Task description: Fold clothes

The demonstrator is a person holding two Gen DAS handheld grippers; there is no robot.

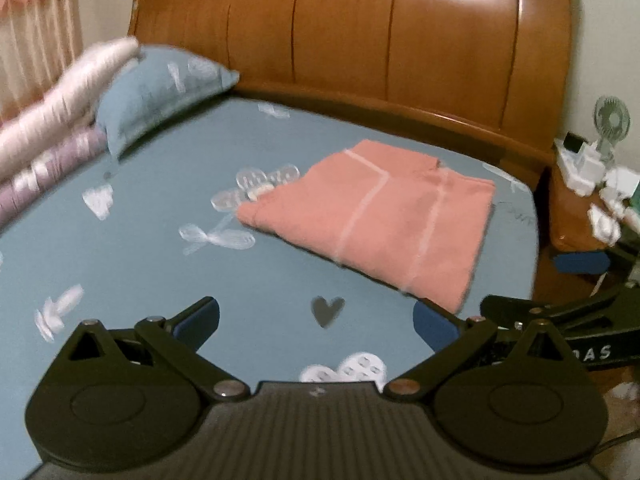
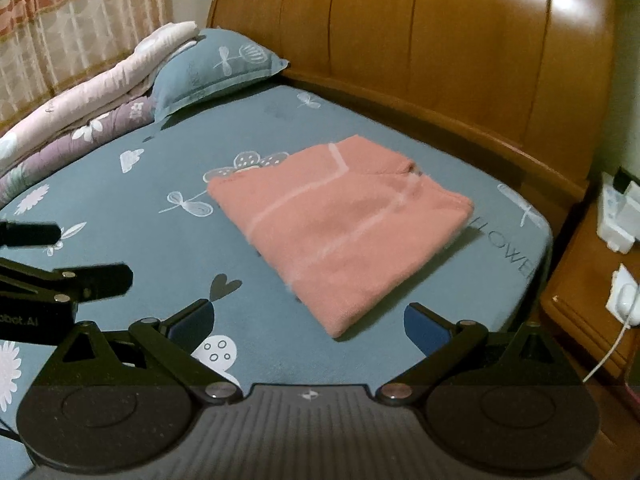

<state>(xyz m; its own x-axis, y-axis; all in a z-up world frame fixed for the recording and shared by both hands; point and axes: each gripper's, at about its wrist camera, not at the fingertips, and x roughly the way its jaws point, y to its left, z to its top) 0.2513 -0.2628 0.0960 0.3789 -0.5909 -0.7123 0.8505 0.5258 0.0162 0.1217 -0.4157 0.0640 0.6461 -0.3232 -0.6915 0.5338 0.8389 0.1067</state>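
A salmon-pink garment [image 1: 372, 220] [image 2: 340, 224] with pale stripes lies folded into a flat rectangle on the blue patterned bed sheet [image 1: 160, 248] [image 2: 160, 184], toward the bed's right side. My left gripper [image 1: 318, 326] hovers open just short of the garment's near corner, nothing between its blue-padded fingers. My right gripper [image 2: 306, 324] is also open and empty, its span framing the garment's near corner from above. In the left wrist view the right gripper's black arm [image 1: 560, 312] shows at the right edge; in the right wrist view the left gripper's arm [image 2: 68, 280] shows at the left.
A wooden headboard [image 1: 400, 40] [image 2: 440, 40] rises behind the bed. A blue pillow [image 1: 160, 88] [image 2: 212, 68] and rolled pink and purple quilts [image 1: 52, 120] [image 2: 80, 108] lie at the far left. A wooden nightstand [image 2: 588, 280] with chargers and a small fan [image 1: 610, 120] stands to the right.
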